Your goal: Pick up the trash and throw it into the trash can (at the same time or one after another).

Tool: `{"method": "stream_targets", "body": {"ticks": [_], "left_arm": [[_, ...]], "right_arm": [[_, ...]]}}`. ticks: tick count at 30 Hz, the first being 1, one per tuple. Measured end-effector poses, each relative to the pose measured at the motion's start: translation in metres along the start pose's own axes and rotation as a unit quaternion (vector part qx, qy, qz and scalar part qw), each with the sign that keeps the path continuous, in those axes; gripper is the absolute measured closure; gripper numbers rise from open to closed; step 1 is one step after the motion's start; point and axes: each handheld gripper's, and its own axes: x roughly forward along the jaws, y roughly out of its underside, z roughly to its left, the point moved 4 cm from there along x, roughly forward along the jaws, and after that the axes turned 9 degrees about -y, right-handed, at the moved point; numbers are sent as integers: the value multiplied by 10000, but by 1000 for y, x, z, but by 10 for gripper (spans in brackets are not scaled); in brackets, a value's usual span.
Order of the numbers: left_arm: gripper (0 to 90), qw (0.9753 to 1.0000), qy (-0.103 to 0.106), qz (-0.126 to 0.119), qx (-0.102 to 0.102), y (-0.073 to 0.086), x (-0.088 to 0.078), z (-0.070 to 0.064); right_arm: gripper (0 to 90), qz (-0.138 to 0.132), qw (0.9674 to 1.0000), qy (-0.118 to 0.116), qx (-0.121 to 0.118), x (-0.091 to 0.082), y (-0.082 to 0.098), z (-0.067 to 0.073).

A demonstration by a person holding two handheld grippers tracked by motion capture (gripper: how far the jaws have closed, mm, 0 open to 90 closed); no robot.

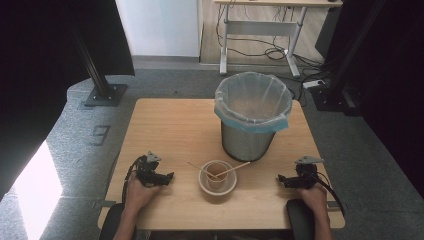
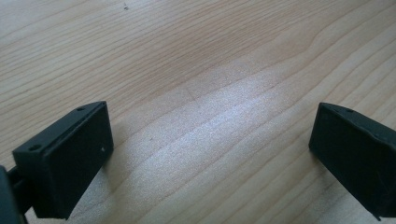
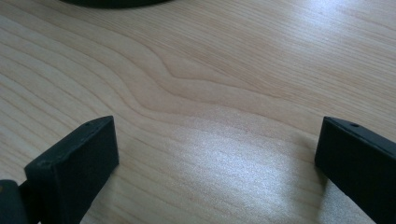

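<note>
Pale wood tabletop [image 1: 165,125] carries a lined bin [image 1: 252,116] at the far side and, just in front of it, a paper bowl [image 1: 217,177] with a cup [image 1: 216,173] nested inside and two thin sticks [image 1: 224,171] crossing its rim. The likely trouble is the light bowl skidding or tipping if one jaw catches a stick, scattering the lot short of the bin. Left gripper [image 1: 167,176] and right gripper [image 1: 282,179] rest on the wood either side of the bowl, well apart from it, jaws spread wide and holding nothing, bare grain between them.
</note>
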Motion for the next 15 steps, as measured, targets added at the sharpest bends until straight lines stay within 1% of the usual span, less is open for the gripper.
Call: {"method": "stream_targets", "body": {"ticks": [5, 10, 15], "left_arm": [[0, 10000, -34, 19, -32, -1, 0, -1], [0, 10000, -16, 50, -5, -1, 0, 0], [2, 9999, -8, 151, 24, -2, -1, 0]], "right_arm": [[0, 4, 10000, -18, -17, 0, 0, 1], [0, 6, 10000, -24, -23, 0, 0, 1], [0, 1, 10000, -9, -12, 0, 1, 1]]}}
